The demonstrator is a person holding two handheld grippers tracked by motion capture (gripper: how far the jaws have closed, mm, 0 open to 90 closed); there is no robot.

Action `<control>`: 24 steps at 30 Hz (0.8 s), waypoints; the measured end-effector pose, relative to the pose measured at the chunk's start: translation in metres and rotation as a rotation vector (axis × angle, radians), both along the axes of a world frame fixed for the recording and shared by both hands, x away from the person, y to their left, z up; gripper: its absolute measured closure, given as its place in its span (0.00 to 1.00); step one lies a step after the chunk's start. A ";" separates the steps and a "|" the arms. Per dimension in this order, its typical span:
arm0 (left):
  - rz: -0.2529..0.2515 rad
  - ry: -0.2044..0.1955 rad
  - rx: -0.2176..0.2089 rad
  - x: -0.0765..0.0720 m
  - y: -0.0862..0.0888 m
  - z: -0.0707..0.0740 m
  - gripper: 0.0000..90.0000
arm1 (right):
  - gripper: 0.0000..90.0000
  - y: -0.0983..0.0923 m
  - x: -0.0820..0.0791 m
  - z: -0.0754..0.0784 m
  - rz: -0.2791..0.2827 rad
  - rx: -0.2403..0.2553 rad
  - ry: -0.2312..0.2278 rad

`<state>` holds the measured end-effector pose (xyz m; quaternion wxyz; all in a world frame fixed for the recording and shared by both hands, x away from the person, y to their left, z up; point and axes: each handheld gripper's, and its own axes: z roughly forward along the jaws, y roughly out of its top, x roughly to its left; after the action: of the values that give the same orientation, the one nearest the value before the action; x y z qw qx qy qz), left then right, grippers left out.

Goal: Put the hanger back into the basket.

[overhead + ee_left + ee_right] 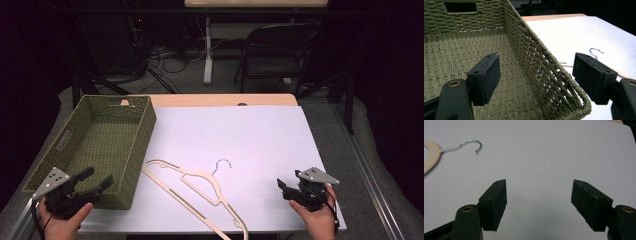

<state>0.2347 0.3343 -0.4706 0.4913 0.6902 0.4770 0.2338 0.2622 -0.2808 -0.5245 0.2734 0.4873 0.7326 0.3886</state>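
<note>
**Both grippers idle before the pick**

My left gripper (95,184) hangs over the basket's (142,145) near corner, fingers wide apart and empty. My right gripper (284,189) is likewise open and empty, well apart from the hanger (200,186), which lies flat on the table (260,145) just beside the basket. Next, I judge, I reach for the hanger.

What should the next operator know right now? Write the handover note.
Left tongs: open, holding nothing, poised over the near right corner of the olive-green woven rectangular basket, one jaw inside the wall, one outside.
Right tongs: open, holding nothing, hovering over the white sheet at the table's near right.
Pale cream hanger with a metal hook: flat on the sheet, between the two tongs, right of the basket, untouched.
Done: nothing gripped yet.
Left: probably grip the basket and the hanger.
</note>
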 end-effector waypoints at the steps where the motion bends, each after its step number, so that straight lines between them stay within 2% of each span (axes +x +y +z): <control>1: 0.002 -0.003 -0.004 0.000 0.000 0.000 0.25 | 0.32 0.002 0.000 0.001 0.008 -0.014 0.002; 4: 0.002 -0.005 -0.001 -0.001 0.000 0.001 0.25 | 0.32 0.008 0.001 0.004 0.029 -0.061 0.000; 7: 0.005 -0.008 -0.008 -0.002 0.001 0.002 0.25 | 0.32 0.012 0.002 0.008 0.042 -0.087 0.002; 12: -0.001 -0.009 -0.006 -0.002 0.000 0.002 0.25 | 0.34 0.017 0.007 0.016 0.055 -0.053 0.030; 17: -0.003 -0.007 -0.002 -0.002 -0.001 0.003 0.26 | 0.37 0.030 0.017 0.028 0.097 -0.034 0.070; 24: -0.010 -0.002 0.006 -0.002 -0.002 0.002 0.26 | 0.40 0.059 0.026 0.049 0.196 -0.065 0.071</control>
<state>0.2331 0.3321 -0.4682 0.4909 0.6939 0.4723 0.2333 0.2881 -0.2222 -0.4753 0.2235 0.4175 0.7985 0.3718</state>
